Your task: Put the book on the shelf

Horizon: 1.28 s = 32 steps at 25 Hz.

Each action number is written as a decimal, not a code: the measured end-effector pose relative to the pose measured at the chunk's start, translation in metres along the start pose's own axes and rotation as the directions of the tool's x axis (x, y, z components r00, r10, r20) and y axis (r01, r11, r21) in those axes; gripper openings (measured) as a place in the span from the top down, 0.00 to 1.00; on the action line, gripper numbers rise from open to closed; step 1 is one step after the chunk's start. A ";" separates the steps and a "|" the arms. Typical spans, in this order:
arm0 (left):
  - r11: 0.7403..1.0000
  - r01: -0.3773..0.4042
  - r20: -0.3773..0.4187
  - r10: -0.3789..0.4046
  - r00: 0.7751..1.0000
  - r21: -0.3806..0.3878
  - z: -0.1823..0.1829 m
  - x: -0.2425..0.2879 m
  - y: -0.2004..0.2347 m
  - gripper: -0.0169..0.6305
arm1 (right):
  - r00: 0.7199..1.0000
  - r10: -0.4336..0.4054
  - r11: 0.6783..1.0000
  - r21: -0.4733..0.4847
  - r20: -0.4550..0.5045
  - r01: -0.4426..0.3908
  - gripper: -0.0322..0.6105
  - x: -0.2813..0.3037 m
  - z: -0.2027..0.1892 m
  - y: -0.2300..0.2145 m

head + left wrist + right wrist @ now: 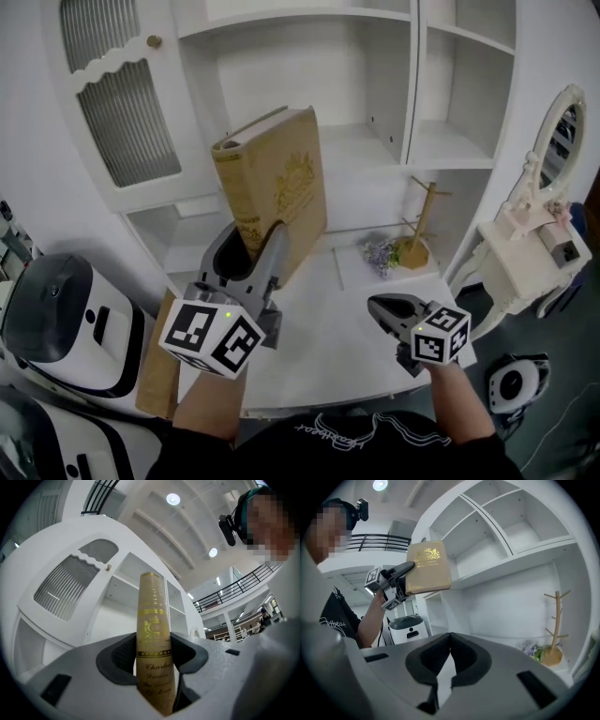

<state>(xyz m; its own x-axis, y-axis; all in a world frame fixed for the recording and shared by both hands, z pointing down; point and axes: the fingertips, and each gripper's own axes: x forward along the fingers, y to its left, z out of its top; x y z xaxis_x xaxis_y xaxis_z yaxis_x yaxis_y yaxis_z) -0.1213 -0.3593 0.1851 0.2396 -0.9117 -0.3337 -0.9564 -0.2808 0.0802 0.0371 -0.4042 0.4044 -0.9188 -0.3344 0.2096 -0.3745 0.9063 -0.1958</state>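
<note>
A thick tan book (281,178) with gold print stands upright and is raised off the table, before the white shelf unit (375,150). My left gripper (253,248) is shut on the book's lower end, one jaw on each cover. In the left gripper view the book's spine (152,634) rises between the pads (185,656) toward the shelves (117,616). The right gripper view shows the book (427,566) and the left gripper (396,581) at upper left, in front of the shelf (520,557). My right gripper (389,309) hangs low at the right, its tips (450,637) together and empty.
A white tabletop (328,319) lies under both grippers. On it stand a wooden branch stand (422,220) and small flowers (380,253). A white machine (56,319) sits at left, a brown board (155,366) beside it. A dressing table with mirror (534,244) is at right. A cabinet door (122,103) stands at upper left.
</note>
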 end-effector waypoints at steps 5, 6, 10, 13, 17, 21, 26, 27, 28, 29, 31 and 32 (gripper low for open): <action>0.994 -0.078 0.043 0.075 0.996 0.076 0.028 0.020 0.020 0.67 | 0.997 0.074 0.997 -0.003 -0.016 -0.074 0.95 0.029 0.009 -0.019; 0.992 -0.095 0.051 0.091 0.994 0.086 0.033 0.025 0.024 0.67 | 0.996 0.086 0.996 -0.005 -0.022 -0.086 0.95 0.033 0.011 -0.023; 0.976 -0.167 0.095 0.155 0.983 0.138 0.054 0.048 0.040 0.67 | 0.992 0.121 0.992 -0.019 -0.038 -0.122 0.95 0.046 0.020 -0.037; 0.967 -0.208 0.120 0.191 0.974 0.145 0.065 0.067 0.054 0.67 | 0.989 0.142 0.989 -0.033 -0.043 -0.143 0.95 0.051 0.031 -0.047; 0.932 -0.297 0.150 0.270 0.951 0.209 0.074 0.089 0.075 0.67 | 0.985 0.169 0.983 -0.065 -0.044 -0.172 0.95 0.057 0.045 -0.057; 0.888 -0.382 0.156 0.352 0.923 0.256 0.071 0.102 0.098 0.67 | 0.982 0.185 0.981 -0.056 -0.042 -0.187 0.95 0.065 0.047 -0.072; 0.855 -0.446 0.138 0.425 0.895 0.265 0.055 0.117 0.121 0.67 | 0.975 0.212 0.975 -0.048 -0.059 -0.215 0.95 0.073 0.044 -0.083; 0.851 -0.452 0.133 0.432 0.892 0.267 0.052 0.118 0.124 0.67 | 0.975 0.215 0.975 -0.048 -0.062 -0.218 0.95 0.074 0.044 -0.085; 0.848 -0.457 0.128 0.439 0.890 0.268 0.049 0.120 0.127 0.67 | 0.974 0.216 0.975 -0.046 -0.064 -0.219 0.95 0.075 0.044 -0.088; 0.846 -0.461 0.123 0.444 0.887 0.269 0.046 0.121 0.129 0.67 | 0.974 0.217 0.975 -0.043 -0.065 -0.219 0.95 0.075 0.043 -0.090; 0.842 -0.468 0.113 0.455 0.883 0.268 0.041 0.123 0.133 0.67 | 0.973 0.219 0.974 -0.037 -0.068 -0.221 0.95 0.077 0.042 -0.094; 0.840 -0.471 0.109 0.459 0.882 0.268 0.039 0.124 0.135 0.67 | 0.973 0.221 0.974 -0.035 -0.070 -0.224 0.95 0.077 0.040 -0.095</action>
<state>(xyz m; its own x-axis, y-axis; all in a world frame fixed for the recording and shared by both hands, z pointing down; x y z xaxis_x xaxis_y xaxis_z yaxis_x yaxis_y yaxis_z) -0.2270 -0.4987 0.1179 -0.2462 -0.9001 -0.3595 -0.9614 0.2739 -0.0274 -0.0034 -0.5270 0.4005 -0.9678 -0.1067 0.2280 -0.1546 0.9667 -0.2039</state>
